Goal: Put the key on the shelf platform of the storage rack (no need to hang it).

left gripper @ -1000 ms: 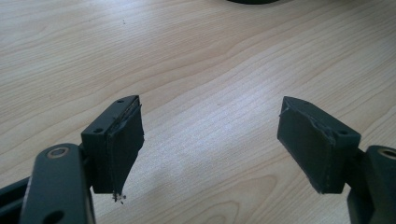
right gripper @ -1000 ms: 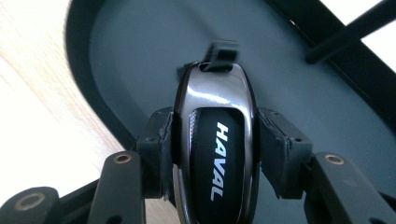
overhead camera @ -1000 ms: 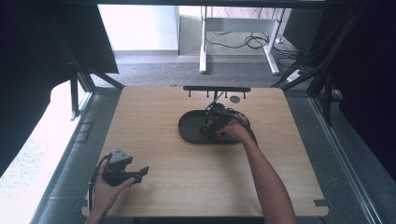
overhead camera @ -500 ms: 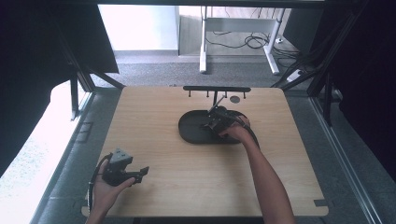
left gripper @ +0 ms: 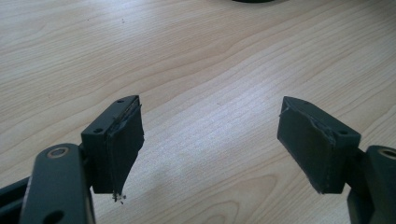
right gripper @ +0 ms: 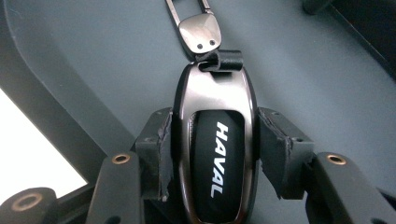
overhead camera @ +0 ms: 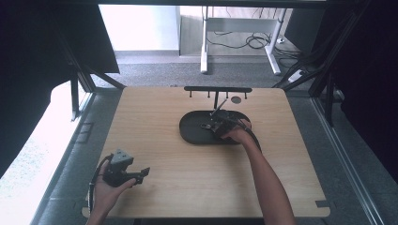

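My left gripper (overhead camera: pixel 140 174) rests down at about seven o'clock on the wooden table (overhead camera: pixel 155 122), its jaws standing wide apart with nothing but bare wood grain between the pads (left gripper: pixel 122 140); it has no part in this step, so I leave it parked well away from the work. Moving across to the middle, the dark oval tray (overhead camera: pixel 192 129) sits just past the table's centre, toward one o'clock from it, with a low black rack (overhead camera: pixel 217 89) of pegs behind it at twelve. My right gripper (overhead camera: pixel 217 125) is down inside that tray, and its own view tells me the most: the jaws have just been easing open a touch, yet the pads (right gripper: pixel 280 144) are against both long sides of the car key fob (right gripper: pixel 215 154), which lies lengthwise between them with its white lettering facing up. The metal clip (right gripper: pixel 200 32) at the fob's twelve o'clock end already lies on the tray floor. I judge I am setting the fob down, so the thing to get right is patience (a glossy case slides easily): lower until the body rests flat on the tray, then spread the jaws evenly so neither pad drags it sideways, and lift straight up clear of the clip.
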Motion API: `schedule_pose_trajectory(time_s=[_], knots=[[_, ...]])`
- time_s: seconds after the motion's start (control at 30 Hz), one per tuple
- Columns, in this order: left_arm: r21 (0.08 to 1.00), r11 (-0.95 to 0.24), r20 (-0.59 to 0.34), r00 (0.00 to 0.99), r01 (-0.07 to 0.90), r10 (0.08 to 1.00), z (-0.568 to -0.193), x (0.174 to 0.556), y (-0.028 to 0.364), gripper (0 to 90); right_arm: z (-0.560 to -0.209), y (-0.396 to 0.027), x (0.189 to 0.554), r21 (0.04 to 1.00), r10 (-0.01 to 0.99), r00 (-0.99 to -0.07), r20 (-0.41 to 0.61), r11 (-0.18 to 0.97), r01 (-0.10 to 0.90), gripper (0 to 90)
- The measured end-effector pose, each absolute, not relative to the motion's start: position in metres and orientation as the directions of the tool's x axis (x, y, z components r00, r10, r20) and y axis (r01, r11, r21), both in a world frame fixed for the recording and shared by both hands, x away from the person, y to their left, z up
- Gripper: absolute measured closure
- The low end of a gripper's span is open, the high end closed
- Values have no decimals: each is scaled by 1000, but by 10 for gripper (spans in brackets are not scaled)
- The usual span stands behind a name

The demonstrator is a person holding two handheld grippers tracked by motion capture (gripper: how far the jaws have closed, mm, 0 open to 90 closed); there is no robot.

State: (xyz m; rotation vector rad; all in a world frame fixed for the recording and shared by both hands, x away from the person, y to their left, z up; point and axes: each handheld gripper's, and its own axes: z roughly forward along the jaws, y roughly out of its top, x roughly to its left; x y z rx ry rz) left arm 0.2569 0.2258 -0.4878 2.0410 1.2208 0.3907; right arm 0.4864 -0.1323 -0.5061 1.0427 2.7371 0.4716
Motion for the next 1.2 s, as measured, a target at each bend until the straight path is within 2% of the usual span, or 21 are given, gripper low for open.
schedule_pose_trajectory(time_s=[0.1, 0.3, 0.63, 1.2], knots=[[708, -298, -98, 507, 640, 856, -488, 257, 226, 229, -506, -133, 484, 369, 696, -716, -57, 681, 633, 386], [705, -301, -96, 508, 642, 856, -488, 257, 223, 229, -498, -135, 477, 423, 708, -702, -80, 661, 619, 349], [705, -309, -94, 516, 638, 851, -489, 257, 220, 229, -477, -136, 455, 498, 690, -718, -93, 657, 566, 347], [701, -316, -91, 519, 640, 850, -490, 256, 217, 229, -460, -151, 410, 555, 670, -739, -69, 642, 530, 355]])
